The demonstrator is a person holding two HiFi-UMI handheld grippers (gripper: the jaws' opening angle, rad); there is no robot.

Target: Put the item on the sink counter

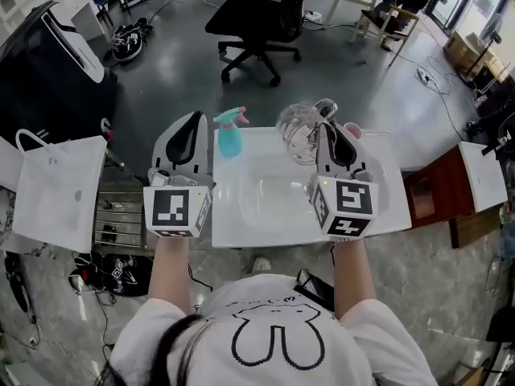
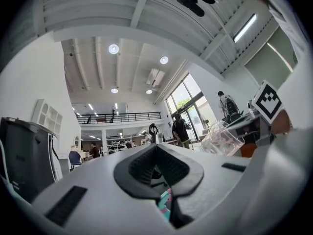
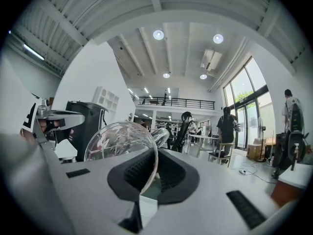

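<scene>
A clear glass jug hangs over the back of the white sink counter, above the far rim of the basin. My right gripper is shut on the jug's rim; in the right gripper view the thin glass wall runs down between the pads. My left gripper hovers over the counter's left edge, jaws together and empty. In the left gripper view, the left gripper points up and the jug shows at the right. A blue spray bottle stands between the two grippers.
A pink object sits on the counter's back right corner. A black office chair stands on the floor beyond the sink. To the left are a white bag and a black machine; to the right, a red-brown cabinet.
</scene>
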